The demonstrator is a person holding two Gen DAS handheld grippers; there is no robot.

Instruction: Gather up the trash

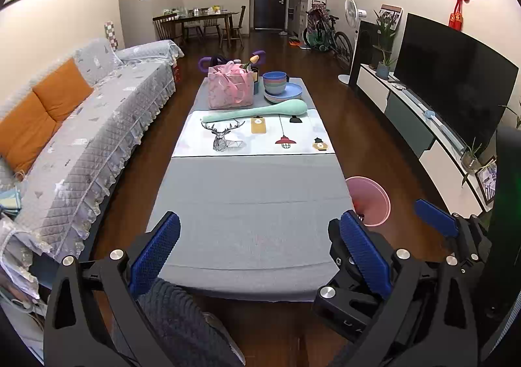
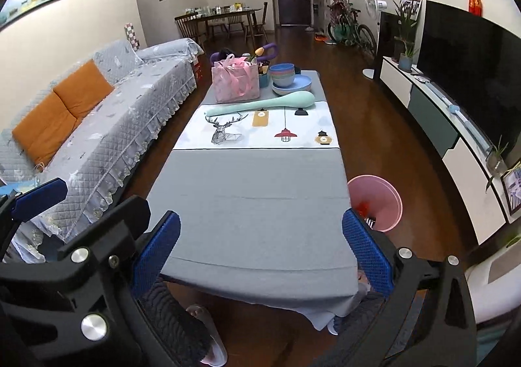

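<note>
A pink trash bin point(image 1: 374, 201) point(image 2: 381, 201) stands on the floor by the right side of the low table point(image 1: 254, 204) point(image 2: 254, 204). Something red point(image 2: 363, 206) lies inside it. My left gripper point(image 1: 260, 253) hangs open above the table's near end, with nothing between its blue pads. Beside it, my right gripper point(image 2: 260, 253) is open just as wide and holds nothing. One finger point(image 1: 436, 217) of the right gripper shows at the right of the left wrist view. One finger point(image 2: 39, 197) of the left gripper shows at the left of the right wrist view.
At the table's far end sit a pink bag point(image 1: 231, 87), stacked bowls on plates point(image 1: 280, 87), a long mint tool point(image 1: 257, 111) and a printed mat point(image 1: 254, 139). A covered sofa point(image 1: 97, 126) runs along the left, a TV unit point(image 1: 423, 126) along the right. A person's legs point(image 2: 176, 318) are below.
</note>
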